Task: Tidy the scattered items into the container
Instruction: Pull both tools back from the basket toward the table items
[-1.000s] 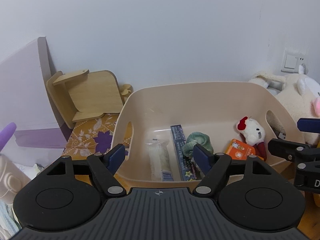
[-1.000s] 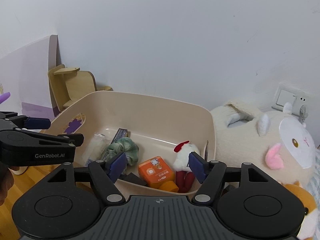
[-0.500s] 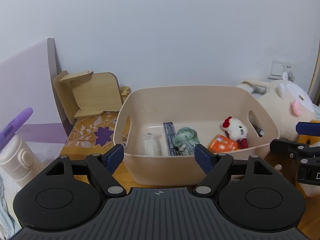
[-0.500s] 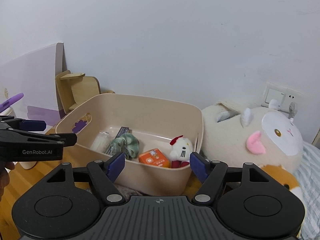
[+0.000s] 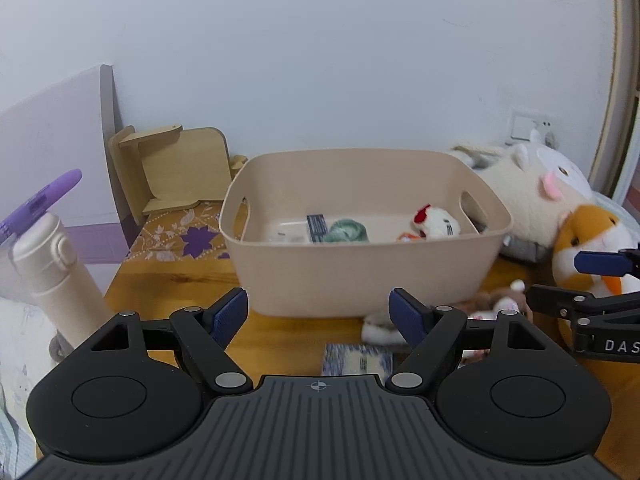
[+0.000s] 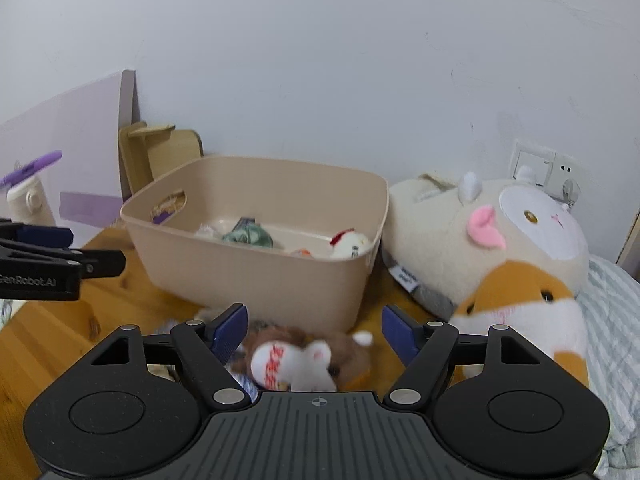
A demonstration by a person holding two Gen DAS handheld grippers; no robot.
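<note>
Beyond both grippers stands the tub (image 6: 256, 264), already holding several small things. Just ahead of the right gripper (image 6: 312, 326), whose empty jaws have just been opening, lies a small brown soft toy (image 6: 308, 354): light, squashy, best pinched across its body. Left gripper (image 5: 318, 312) gapes empty above a flat packet (image 5: 356, 362).

Left hand-held gripper (image 5: 318, 312): black linkage arms, silver screws, blue pads, ribbed grey body; right hand-held gripper (image 6: 312, 326) identical.

Small brown plush (image 6: 304, 354) blurred, lower part hidden behind gripper body. Packet (image 5: 357, 361) on table partly hidden, label unreadable. Items in bin (image 5: 360, 280) half hidden by front wall. Bottle (image 5: 52, 264) cut off at left edge.
</note>
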